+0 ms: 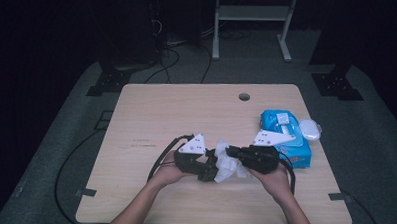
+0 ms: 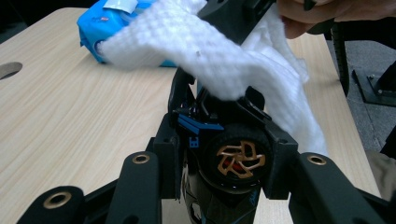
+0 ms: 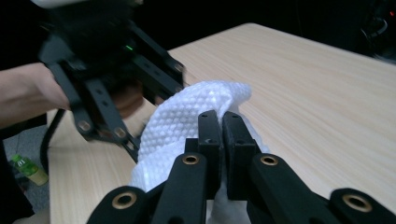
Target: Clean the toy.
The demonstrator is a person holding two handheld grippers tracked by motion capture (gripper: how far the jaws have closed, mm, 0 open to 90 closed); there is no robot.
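Meeting tip to tip — left gripper point(image 1: 208, 168), right gripper point(image 1: 233, 154) — over wipe point(image 1: 228, 166)

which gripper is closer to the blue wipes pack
Right. The right gripper sits just beside the blue wipes pack, shut on the white wipe. The left gripper is farther off, across that wipe.

The high view looks forward and down from above the person's side, taking in the whole bench point(image 1: 151, 110) from far off. The left gripper view sits low and very near, facing a blue wipe pack point(image 2: 100, 32) at upper left. The right gripper view looks close along its own tongs point(image 3: 222, 135). All three share the white wipe point(image 1: 228, 165) at centre frame.
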